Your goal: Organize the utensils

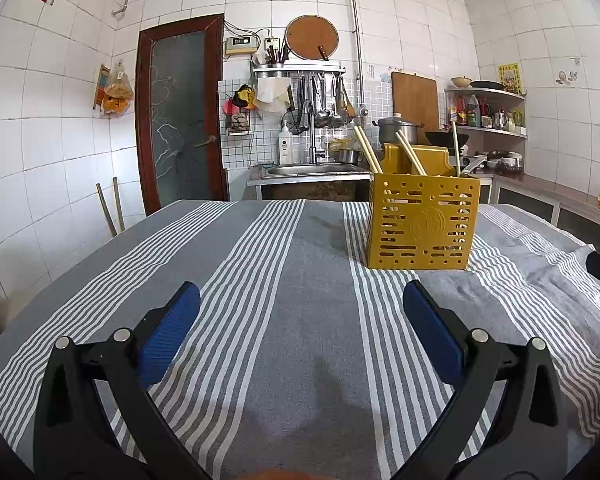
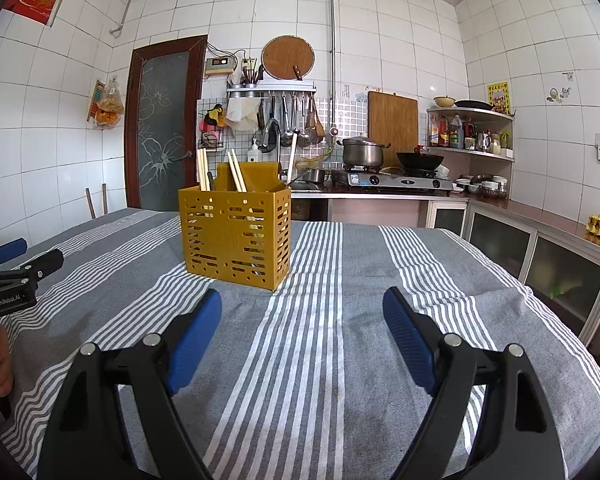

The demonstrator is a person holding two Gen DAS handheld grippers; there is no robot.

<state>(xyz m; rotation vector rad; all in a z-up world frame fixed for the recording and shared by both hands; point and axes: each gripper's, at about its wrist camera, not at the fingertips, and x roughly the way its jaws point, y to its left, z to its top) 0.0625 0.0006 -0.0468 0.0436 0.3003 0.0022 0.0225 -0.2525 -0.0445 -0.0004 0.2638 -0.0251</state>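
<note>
A yellow perforated utensil holder [image 1: 423,222] stands upright on the grey striped tablecloth [image 1: 284,320], ahead and right of my left gripper [image 1: 301,300]. Several pale chopsticks [image 1: 367,150] stick up out of it. In the right wrist view the holder [image 2: 236,236] is ahead and left of my right gripper [image 2: 302,308], with chopsticks [image 2: 236,176] leaning in it. Both grippers are open and empty, low over the cloth. The left gripper also shows at the left edge of the right wrist view [image 2: 8,264].
The table's far edge faces a sink [image 1: 312,170] and a counter with a gas stove [image 2: 392,182], a pot [image 2: 362,152] and a wok [image 2: 419,160]. A corner shelf [image 2: 470,132] holds bottles. Cabinets [image 2: 540,256] run along the right. A door [image 2: 162,128] is at back left.
</note>
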